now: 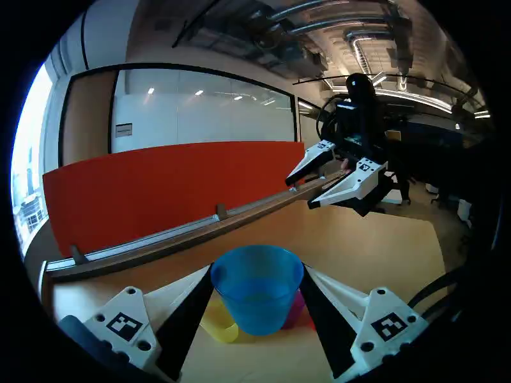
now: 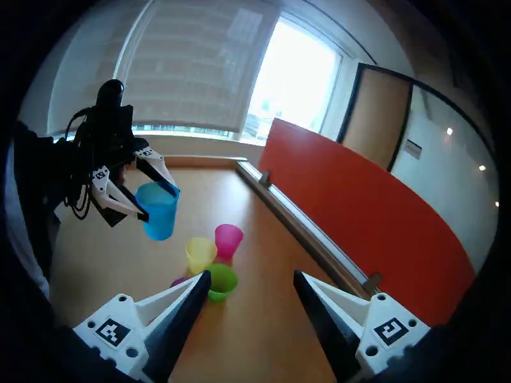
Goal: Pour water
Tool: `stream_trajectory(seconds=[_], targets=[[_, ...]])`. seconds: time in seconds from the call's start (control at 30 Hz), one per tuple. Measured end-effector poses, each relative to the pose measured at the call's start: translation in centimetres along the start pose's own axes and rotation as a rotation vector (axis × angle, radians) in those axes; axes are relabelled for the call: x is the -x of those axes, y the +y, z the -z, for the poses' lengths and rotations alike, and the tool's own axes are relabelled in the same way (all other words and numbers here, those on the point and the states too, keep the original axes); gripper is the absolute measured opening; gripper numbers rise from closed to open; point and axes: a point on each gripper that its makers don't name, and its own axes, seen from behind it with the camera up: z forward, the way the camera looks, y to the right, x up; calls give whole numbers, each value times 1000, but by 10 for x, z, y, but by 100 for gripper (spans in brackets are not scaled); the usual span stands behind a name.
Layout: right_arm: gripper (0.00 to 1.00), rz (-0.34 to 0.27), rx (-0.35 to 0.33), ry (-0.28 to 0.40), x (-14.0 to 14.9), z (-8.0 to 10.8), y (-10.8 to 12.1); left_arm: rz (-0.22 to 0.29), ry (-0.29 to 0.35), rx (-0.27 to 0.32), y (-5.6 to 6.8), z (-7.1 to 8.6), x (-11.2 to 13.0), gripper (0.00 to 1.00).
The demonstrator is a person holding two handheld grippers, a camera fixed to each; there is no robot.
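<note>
Left tongs (image 1: 257, 273) pinch upright blue cup (image 1: 257, 295), held above yellow cup (image 1: 220, 324) and pink cup (image 1: 296, 308); right tongs (image 2: 251, 276) spread, empty.

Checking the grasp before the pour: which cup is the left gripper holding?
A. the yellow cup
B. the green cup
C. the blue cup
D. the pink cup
C: the blue cup sits clamped between the jaws of the left gripper, and the right gripper view shows it held clear above the table.
</note>
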Motion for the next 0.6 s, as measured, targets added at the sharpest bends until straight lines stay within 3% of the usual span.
stream_trajectory(seconds=[0.6], targets=[[100, 3, -53, -14, -1, -46, -9, -8, 4, -7, -3, 10, -3, 89]])
